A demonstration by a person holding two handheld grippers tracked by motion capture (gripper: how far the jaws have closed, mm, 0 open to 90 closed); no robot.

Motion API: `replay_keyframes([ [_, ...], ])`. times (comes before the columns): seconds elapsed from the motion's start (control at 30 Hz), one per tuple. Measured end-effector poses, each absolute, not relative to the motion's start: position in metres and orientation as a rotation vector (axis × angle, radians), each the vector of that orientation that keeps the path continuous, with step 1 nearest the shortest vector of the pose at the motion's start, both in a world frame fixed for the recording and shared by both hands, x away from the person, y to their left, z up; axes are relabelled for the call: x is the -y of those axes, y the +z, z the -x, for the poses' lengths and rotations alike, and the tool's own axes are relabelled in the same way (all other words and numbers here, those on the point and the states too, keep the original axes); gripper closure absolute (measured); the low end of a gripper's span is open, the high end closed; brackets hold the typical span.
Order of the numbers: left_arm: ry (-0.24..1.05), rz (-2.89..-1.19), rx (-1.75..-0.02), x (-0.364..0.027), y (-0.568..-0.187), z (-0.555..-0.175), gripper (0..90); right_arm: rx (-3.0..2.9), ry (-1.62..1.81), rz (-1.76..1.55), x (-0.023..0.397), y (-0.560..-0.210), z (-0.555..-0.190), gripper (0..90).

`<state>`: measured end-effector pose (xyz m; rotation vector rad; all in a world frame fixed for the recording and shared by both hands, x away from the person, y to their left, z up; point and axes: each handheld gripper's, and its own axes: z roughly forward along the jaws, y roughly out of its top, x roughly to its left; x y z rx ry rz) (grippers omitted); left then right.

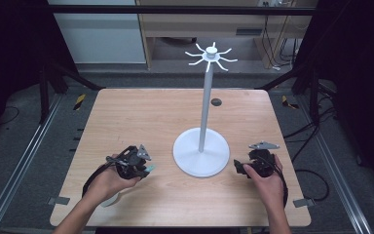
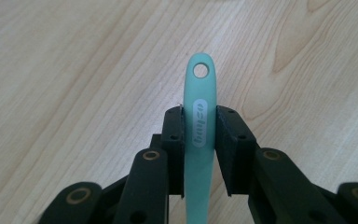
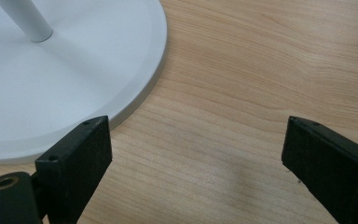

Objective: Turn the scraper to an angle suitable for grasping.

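The teal handle (image 2: 200, 140) sat clamped between the jaws of the left gripper (image 2: 200, 135), its tip poking out past the pads. It was a slim, flat, mint-green strip, smooth and probably silicone or plastic, with a rounded end pierced by a small round hanging hole and a pale oval label printed along it. The rest of the utensil ran back under the gripper; in the high view a pale shape (image 1: 111, 200) showed beneath the left hand (image 1: 108, 181), though it was too small to say what kind of head it had.

The left gripper held the handle just above the wooden table (image 1: 141, 117). The right gripper (image 3: 196, 154) rested with its jaws spread wide and nothing between them, just beside the rim of the white stand's round base (image 3: 65, 84). The stand's (image 1: 203, 117) thin pole rose ahead of both grippers to a ring of short hooks (image 1: 211, 55) at the top.

The likely risk was slipping: the pads pinched a narrow, smooth strip near its end, so the longer hidden part could swing or twist the handle out of line. The hole was small and the hooks thin, so a tilted handle could miss. A knock against the pole might also rock the stand, since the free gripper was not steadying it.
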<state>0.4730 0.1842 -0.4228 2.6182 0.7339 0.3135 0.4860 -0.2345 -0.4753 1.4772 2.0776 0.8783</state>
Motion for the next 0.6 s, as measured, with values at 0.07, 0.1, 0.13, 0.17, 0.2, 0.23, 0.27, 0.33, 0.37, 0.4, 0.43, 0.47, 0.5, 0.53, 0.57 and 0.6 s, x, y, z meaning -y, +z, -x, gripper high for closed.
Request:
replay_keyframes([
  [0.07,0.338,-2.583,-0.744,-0.189,-0.416,-0.468,74.0,-2.075,0.876,-1.481,0.235,-0.475,-0.486,8.8],
  [0.1,0.347,-2.574,-0.745,-0.191,-0.414,-0.467,74.0,-2.074,0.876,-1.480,0.235,-0.475,-0.486,8.8],
  [0.13,0.350,-2.555,-0.748,-0.194,-0.411,-0.465,74.1,-2.074,0.876,-1.481,0.235,-0.475,-0.486,8.8],
  [0.17,0.362,-2.537,-0.754,-0.196,-0.408,-0.463,74.1,-2.074,0.875,-1.479,0.235,-0.476,-0.486,8.8],
  [0.2,0.371,-2.520,-0.762,-0.199,-0.406,-0.462,74.0,-2.073,0.875,-1.480,0.235,-0.476,-0.486,8.8],
  [0.23,0.371,-2.511,-0.766,-0.200,-0.404,-0.461,74.0,-2.074,0.873,-1.480,0.235,-0.476,-0.486,8.8],
  [0.27,0.378,-2.498,-0.769,-0.203,-0.401,-0.460,74.1,-2.074,0.874,-1.479,0.235,-0.476,-0.487,8.8],
  [0.33,0.388,-2.477,-0.780,-0.207,-0.396,-0.458,74.1,-2.072,0.869,-1.485,0.235,-0.476,-0.487,8.8],
  [0.37,0.391,-2.469,-0.782,-0.209,-0.394,-0.458,74.1,-2.072,0.870,-1.485,0.235,-0.476,-0.487,8.8],
  [0.4,0.397,-2.455,-0.789,-0.212,-0.390,-0.457,74.1,-2.072,0.869,-1.485,0.235,-0.476,-0.487,8.8],
  [0.43,0.406,-2.440,-0.796,-0.213,-0.389,-0.456,74.1,-2.072,0.867,-1.486,0.235,-0.476,-0.487,8.8],
  [0.47,0.410,-2.424,-0.803,-0.216,-0.385,-0.456,74.1,-2.072,0.866,-1.486,0.235,-0.476,-0.487,8.8],
  [0.5,0.413,-2.420,-0.805,-0.217,-0.383,-0.455,74.1,-2.072,0.864,-1.486,0.235,-0.476,-0.487,8.8],
  [0.53,0.421,-2.403,-0.814,-0.219,-0.381,-0.454,74.1,-2.072,0.864,-1.486,0.235,-0.476,-0.487,8.8],
  [0.57,0.425,-2.391,-0.817,-0.221,-0.378,-0.454,74.1,-2.072,0.866,-1.486,0.235,-0.476,-0.487,8.8],
  [0.6,0.428,-2.387,-0.817,-0.222,-0.377,-0.453,74.1,-2.071,0.866,-1.485,0.235,-0.476,-0.487,8.8],
])
